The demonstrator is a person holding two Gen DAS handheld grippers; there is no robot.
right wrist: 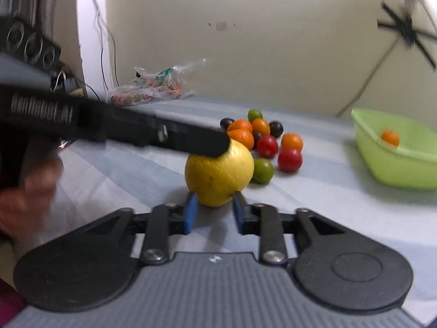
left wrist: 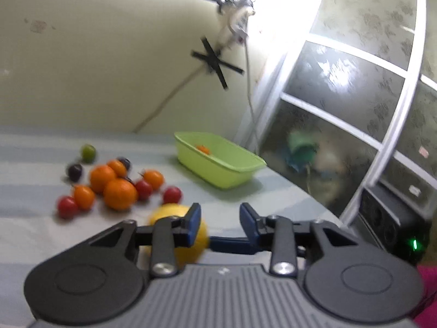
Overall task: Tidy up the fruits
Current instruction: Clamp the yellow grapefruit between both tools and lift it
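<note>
Looks heavy, firm, smooth-skinned: yellow fruit just beyond right gripper fingers, wide and empty; best gripped across its widest middle

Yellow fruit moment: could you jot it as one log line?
yellow fruit on table, ungripped | right claw open before it | left claw open | green basin holds one orange

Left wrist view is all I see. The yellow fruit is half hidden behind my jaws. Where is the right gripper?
Observer: The right gripper is open, its jaws at both sides of the yellow fruit, not closed on it.
Operator: Is anything close to the fruit?
Observer: A green fruit sits just at its right.
Operator: Anything else on the table?
Observer: A plastic bag lies far back, near the wall.
</note>
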